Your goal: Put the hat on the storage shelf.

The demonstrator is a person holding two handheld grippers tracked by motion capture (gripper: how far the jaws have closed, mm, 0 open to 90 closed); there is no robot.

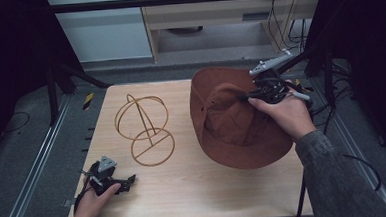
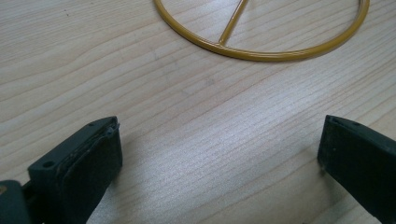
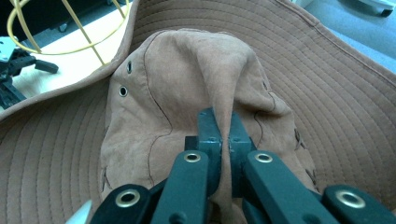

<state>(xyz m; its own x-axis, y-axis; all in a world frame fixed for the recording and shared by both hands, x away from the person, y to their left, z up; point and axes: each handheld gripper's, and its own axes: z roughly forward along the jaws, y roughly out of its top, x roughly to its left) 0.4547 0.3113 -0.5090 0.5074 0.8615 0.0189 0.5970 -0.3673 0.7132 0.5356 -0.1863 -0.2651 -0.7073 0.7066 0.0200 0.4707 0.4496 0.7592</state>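
Note:
A brown wide-brimmed hat (image 1: 231,121) is tilted up at the right of the wooden table (image 1: 195,183). My right gripper (image 1: 244,97) is shut on a fold of the hat's crown (image 3: 187,88), the cloth pinched between its jaws (image 3: 224,135). A yellow wire hat stand (image 1: 144,126) rests left of the hat, its round base (image 2: 261,46) flat on the wood. My left gripper (image 1: 129,181) lies near the front left corner, open, with bare wood between its fingers (image 2: 84,163).
The table's front edge runs just below my left hand (image 1: 93,204). Metal frame rails (image 1: 34,167) flank the table on the grey floor. A cabinet (image 1: 216,17) and cables (image 1: 297,28) stand behind the table.

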